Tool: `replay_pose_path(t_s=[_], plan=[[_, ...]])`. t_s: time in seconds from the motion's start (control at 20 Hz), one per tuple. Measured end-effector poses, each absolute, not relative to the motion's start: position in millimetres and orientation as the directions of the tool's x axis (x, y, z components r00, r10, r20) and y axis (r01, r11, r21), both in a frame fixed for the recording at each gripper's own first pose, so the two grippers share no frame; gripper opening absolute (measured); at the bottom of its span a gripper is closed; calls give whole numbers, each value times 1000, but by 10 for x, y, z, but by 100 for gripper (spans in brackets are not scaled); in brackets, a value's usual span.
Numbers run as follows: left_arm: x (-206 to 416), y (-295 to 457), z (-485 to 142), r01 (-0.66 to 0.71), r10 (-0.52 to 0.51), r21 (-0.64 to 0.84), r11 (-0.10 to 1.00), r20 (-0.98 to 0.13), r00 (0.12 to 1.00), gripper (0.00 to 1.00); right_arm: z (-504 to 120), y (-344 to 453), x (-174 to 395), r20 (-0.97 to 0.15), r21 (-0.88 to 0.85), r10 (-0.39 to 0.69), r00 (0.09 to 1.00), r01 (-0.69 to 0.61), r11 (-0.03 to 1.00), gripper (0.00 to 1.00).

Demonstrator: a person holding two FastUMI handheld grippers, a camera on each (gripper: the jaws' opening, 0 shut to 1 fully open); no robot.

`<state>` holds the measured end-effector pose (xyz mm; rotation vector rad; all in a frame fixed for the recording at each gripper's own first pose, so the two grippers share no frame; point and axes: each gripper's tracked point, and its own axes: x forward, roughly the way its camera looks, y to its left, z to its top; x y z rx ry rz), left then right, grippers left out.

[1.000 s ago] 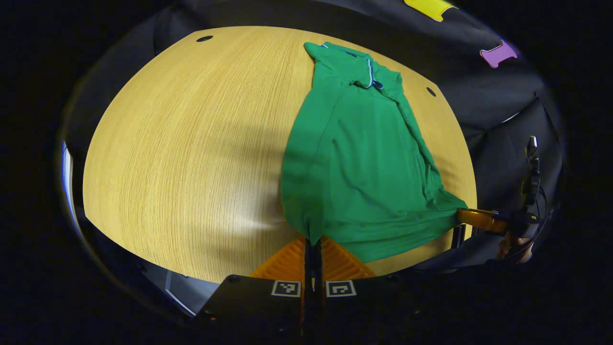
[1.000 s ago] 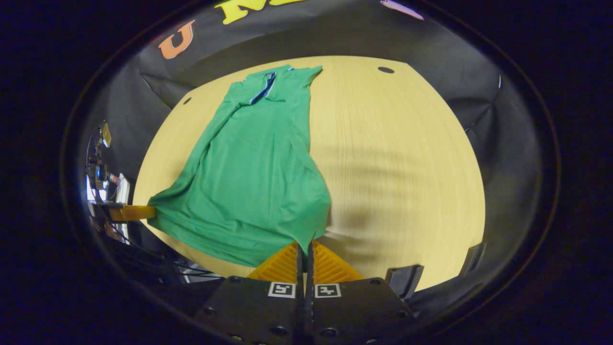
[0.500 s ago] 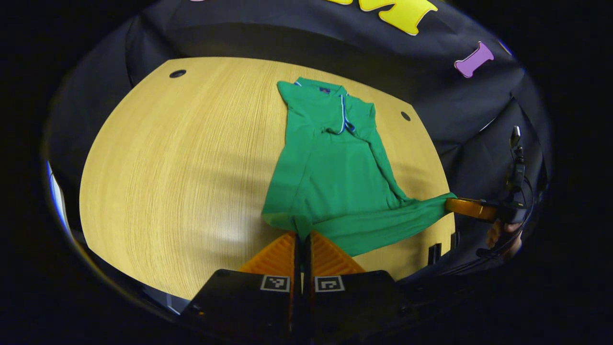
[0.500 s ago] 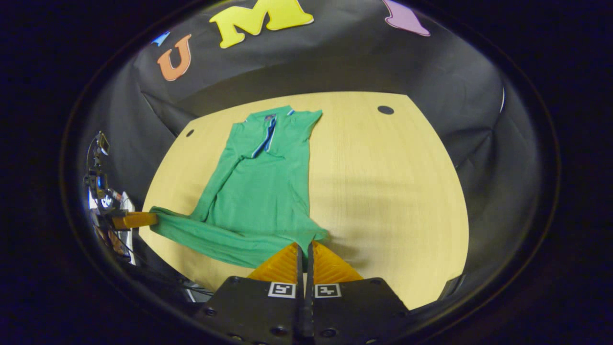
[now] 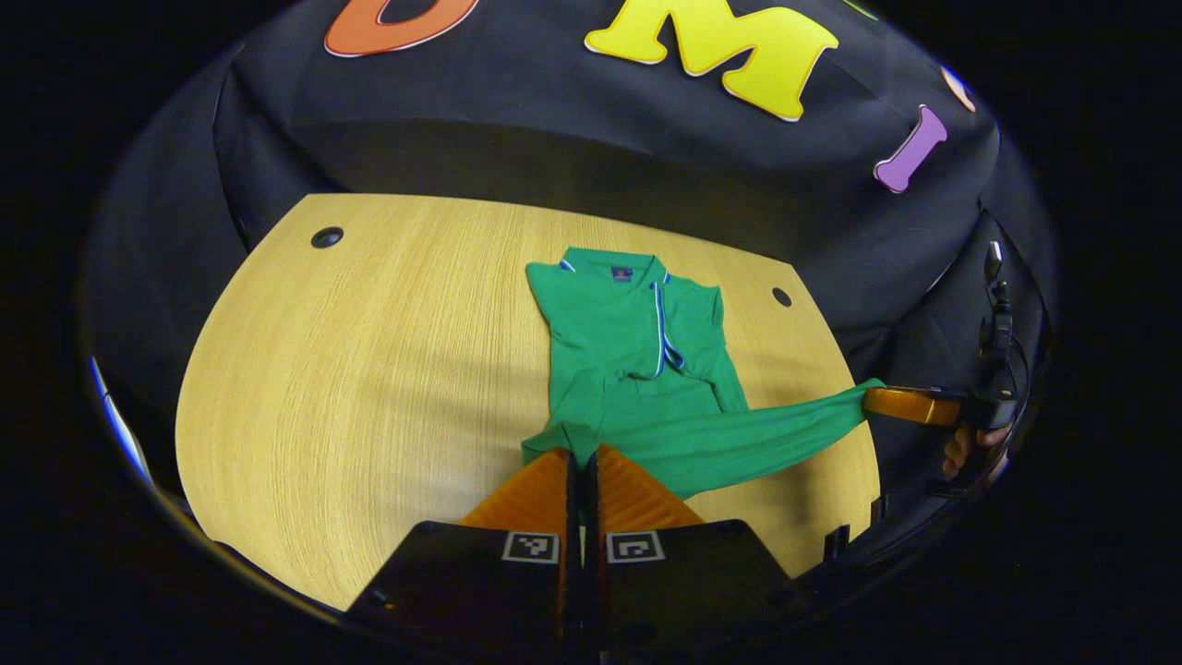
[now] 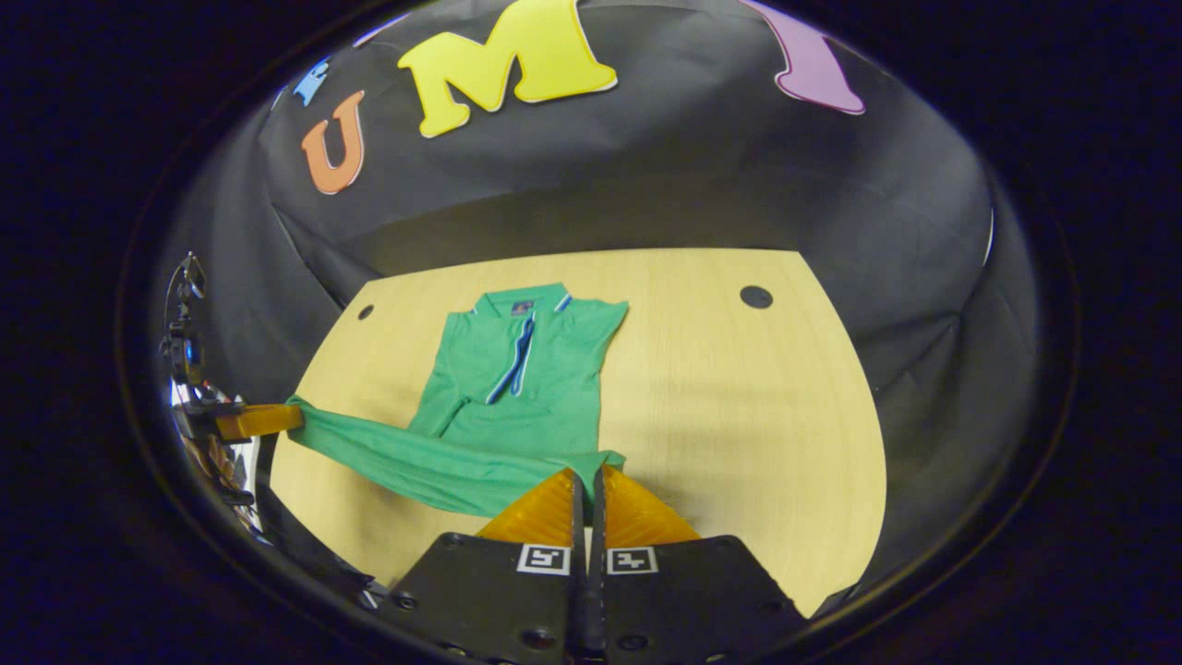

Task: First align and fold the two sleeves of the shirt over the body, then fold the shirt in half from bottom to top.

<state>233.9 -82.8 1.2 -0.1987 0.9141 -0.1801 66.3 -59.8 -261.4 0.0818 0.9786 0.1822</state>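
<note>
With each gripper point(image 5: 580, 454) point(image 6: 585, 474) clamped on a hem corner, I judge the shirt point(image 5: 637, 356) soft and saggy between them.

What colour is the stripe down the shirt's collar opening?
Blue and white on the green shirt; clearest in the right gripper view.

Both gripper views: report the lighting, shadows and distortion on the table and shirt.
Left gripper view: the fisheye bows the table edge into a curve; a soft dark shadow band crosses the wood left of the shirt, which is sharp and evenly lit. Right gripper view: the table edge bows likewise, faint shadow bands lie right of the shirt, and there is no glare.
</note>
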Motion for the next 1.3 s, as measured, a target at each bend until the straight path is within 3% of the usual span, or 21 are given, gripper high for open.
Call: replay_pose_path(t_s=[0.45, 0.8, 1.3], plan=[[3621, -730, 28, 105, -159, -120, 987, -676, 719, 6, -2497, -444, 1912, -750, 125, 162, 641, -104, 987, 0], [4337, -620, -438, 44, -92, -94, 995, -609, 788, 8, -2790, -200, 2855, -690, 80, 162, 706, -149, 986, 0], [4934, -675, -1259, 15, -86, -129, 991, -566, 820, 13, -3810, -202, 3210, -731, 42, 110, 673, -117, 992, 1]])
